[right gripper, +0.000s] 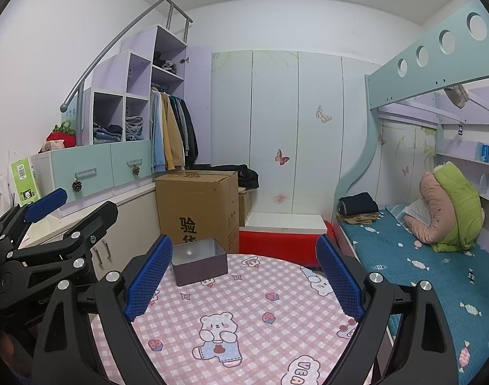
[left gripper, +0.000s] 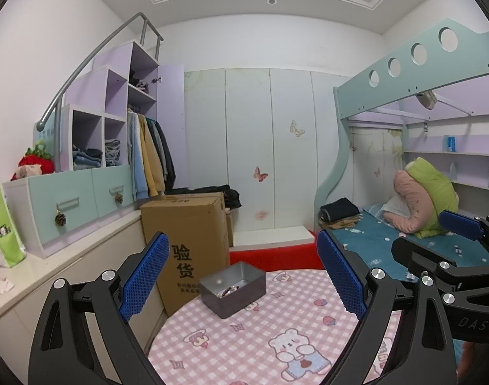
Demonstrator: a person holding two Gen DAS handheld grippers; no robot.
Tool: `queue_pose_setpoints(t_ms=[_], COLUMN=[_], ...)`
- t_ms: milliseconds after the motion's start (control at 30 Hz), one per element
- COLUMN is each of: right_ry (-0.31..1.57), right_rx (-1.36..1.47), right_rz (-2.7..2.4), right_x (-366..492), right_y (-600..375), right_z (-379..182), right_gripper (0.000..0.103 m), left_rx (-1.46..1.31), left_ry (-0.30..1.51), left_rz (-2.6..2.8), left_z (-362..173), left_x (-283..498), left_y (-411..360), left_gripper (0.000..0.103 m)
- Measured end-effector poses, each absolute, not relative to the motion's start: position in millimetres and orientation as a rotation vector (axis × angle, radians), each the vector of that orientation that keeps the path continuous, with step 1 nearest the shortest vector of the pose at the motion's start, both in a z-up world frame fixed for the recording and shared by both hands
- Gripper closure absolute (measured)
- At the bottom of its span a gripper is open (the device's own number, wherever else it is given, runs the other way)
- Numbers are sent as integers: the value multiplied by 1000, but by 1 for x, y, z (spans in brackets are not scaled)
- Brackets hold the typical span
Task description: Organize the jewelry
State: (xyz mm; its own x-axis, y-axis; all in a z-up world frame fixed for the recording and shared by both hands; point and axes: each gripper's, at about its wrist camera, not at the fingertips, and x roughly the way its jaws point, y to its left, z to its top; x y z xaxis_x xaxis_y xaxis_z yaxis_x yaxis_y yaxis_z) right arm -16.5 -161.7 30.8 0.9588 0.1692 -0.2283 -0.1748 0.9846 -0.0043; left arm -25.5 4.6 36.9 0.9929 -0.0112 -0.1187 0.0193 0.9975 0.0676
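light: even, bright, perhaps from ceiling lamp | shadows: soft | edges: fisheye-bent, dark vignette | focus: sharp

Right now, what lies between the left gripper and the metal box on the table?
Only bare pink checked tablecloth, seen in the left wrist view. The left gripper is open, and the metal box, with a bead bracelet inside, stands just ahead.

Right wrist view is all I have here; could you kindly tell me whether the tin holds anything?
Observer: Yes, the left wrist view looks down into the tin, and a beaded bracelet lies on its floor.
Operator: Thank you. Are the left tongs holding anything?
Observer: No, the left tongs are open, with nothing between the pads.
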Motion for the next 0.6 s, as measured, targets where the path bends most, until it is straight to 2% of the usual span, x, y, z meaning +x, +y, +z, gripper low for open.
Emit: queue_pose_setpoints(t_ms=[600], right_ry=[237], right_rx=[-21], right_rz=[173], right_x=[-15], right_y=[-161], right_z=[28], right_gripper=[14], left_rx=[69], left_ry=[122], left_rz=[-19], left_z=[37], left_x=[-24], left_y=[5], left_gripper=[13])
